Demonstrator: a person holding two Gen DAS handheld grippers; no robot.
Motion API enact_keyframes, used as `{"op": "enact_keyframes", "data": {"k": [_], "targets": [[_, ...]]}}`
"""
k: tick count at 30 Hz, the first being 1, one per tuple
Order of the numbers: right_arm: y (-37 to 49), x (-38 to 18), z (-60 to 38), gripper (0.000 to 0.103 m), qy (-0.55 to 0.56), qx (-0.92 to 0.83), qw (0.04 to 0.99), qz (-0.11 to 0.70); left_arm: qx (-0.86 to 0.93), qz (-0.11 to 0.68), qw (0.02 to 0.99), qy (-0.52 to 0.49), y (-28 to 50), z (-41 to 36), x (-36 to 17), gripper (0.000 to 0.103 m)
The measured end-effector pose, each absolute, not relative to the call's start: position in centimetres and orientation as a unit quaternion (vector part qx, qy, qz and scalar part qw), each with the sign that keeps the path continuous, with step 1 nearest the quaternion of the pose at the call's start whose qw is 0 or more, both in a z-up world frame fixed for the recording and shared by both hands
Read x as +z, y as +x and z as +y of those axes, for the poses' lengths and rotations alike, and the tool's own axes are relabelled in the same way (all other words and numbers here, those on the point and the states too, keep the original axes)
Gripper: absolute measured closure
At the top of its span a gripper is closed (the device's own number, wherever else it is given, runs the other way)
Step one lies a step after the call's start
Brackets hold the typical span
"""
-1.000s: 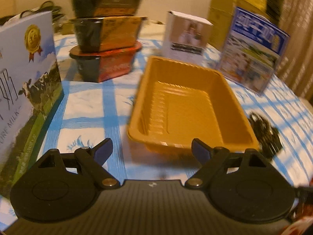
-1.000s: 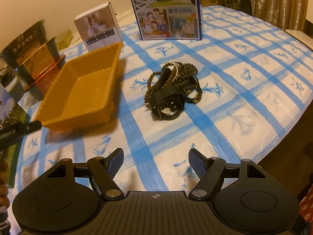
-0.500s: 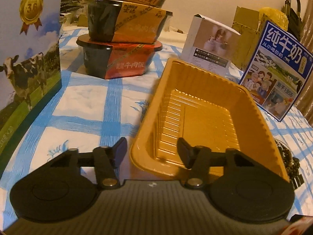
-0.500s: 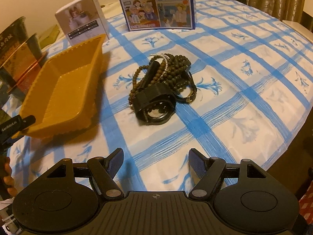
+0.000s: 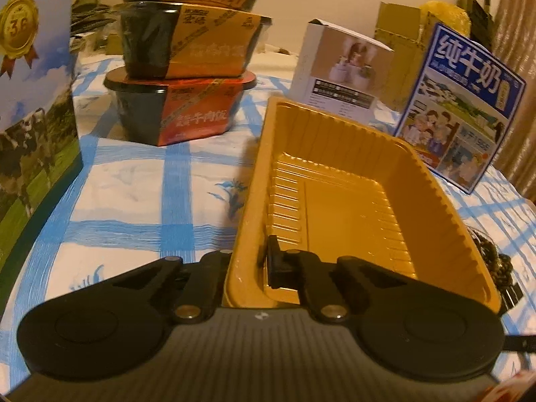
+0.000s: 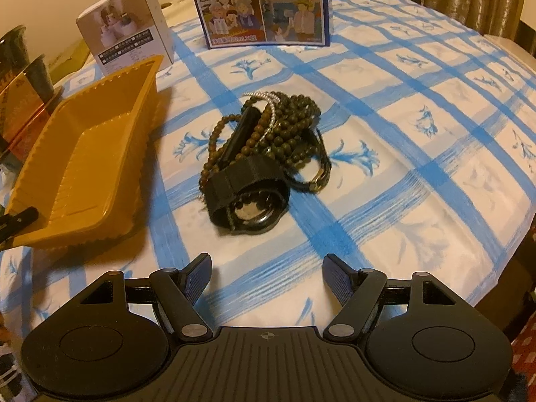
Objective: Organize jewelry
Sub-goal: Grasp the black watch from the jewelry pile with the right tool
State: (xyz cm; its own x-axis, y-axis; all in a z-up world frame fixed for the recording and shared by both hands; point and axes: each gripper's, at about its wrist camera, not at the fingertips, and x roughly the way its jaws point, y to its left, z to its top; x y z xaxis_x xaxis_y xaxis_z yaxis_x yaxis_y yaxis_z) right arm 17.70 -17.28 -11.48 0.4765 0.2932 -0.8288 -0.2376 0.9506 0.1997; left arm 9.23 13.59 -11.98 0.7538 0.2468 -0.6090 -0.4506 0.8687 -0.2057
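An orange plastic tray lies on the blue-checked tablecloth; it also shows at the left of the right wrist view. My left gripper is shut on the tray's near left corner, one finger inside the wall and one outside. A pile of jewelry lies right of the tray: brown bead strands, a thin silver chain and a black watch. The pile's edge shows in the left wrist view. My right gripper is open and empty, just short of the pile.
Stacked black food bowls stand behind the tray to the left. A white box and a blue milk carton stand behind it. A large milk box stands at the far left. The table edge runs at the right.
My left gripper moved forward and closed on the tray's near left corner. My right gripper moved closer to the jewelry pile and stayed open.
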Motion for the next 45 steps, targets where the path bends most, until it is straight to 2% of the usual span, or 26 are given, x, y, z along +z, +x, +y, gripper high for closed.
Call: {"op": "enact_keyframes", "data": {"k": [11, 23, 26, 27, 28, 29, 36, 42, 45], "targets": [[18.7, -10.0, -16.1, 0.030, -0.003, 0.214, 0.880, 0.425, 0.133, 0.307, 0.936, -0.108, 10.0, 13.1, -10.8, 0.100], [19.5, -12.3, -14.5, 0.030, -0.072, 0.230, 0.879, 0.412, 0.107, 0.312, 0.941, -0.080, 10.2, 13.0, -10.1, 0.100], [18.9, -12.9, -14.2, 0.030, -0.097, 0.246, 0.884, 0.386, 0.109, 0.311, 0.941, -0.078, 10.1, 12.8, -10.0, 0.100], [18.6, -13.0, -14.2, 0.032, -0.103, 0.249, 0.886, 0.377, 0.110, 0.311, 0.941, -0.078, 10.0, 12.8, -10.0, 0.100], [18.4, -13.1, -14.2, 0.051, -0.113, 0.247, 0.888, 0.370, 0.110, 0.312, 0.940, -0.078, 10.1, 12.8, -9.9, 0.100], [18.2, -13.1, -14.3, 0.059, -0.120, 0.248, 0.889, 0.365, 0.111, 0.312, 0.940, -0.078, 10.1, 12.8, -9.9, 0.100], [17.6, -12.0, -16.4, 0.067, -0.080, 0.259, 0.890, 0.367, 0.111, 0.312, 0.940, -0.079, 10.1, 12.9, -9.8, 0.100], [16.7, -9.8, -17.7, 0.068, -0.031, 0.275, 0.898, 0.342, 0.112, 0.313, 0.940, -0.082, 10.0, 12.9, -9.8, 0.100], [16.9, -8.8, -18.6, 0.068, 0.032, 0.280, 0.899, 0.336, 0.111, 0.313, 0.940, -0.080, 10.0, 12.9, -9.8, 0.100]]}}
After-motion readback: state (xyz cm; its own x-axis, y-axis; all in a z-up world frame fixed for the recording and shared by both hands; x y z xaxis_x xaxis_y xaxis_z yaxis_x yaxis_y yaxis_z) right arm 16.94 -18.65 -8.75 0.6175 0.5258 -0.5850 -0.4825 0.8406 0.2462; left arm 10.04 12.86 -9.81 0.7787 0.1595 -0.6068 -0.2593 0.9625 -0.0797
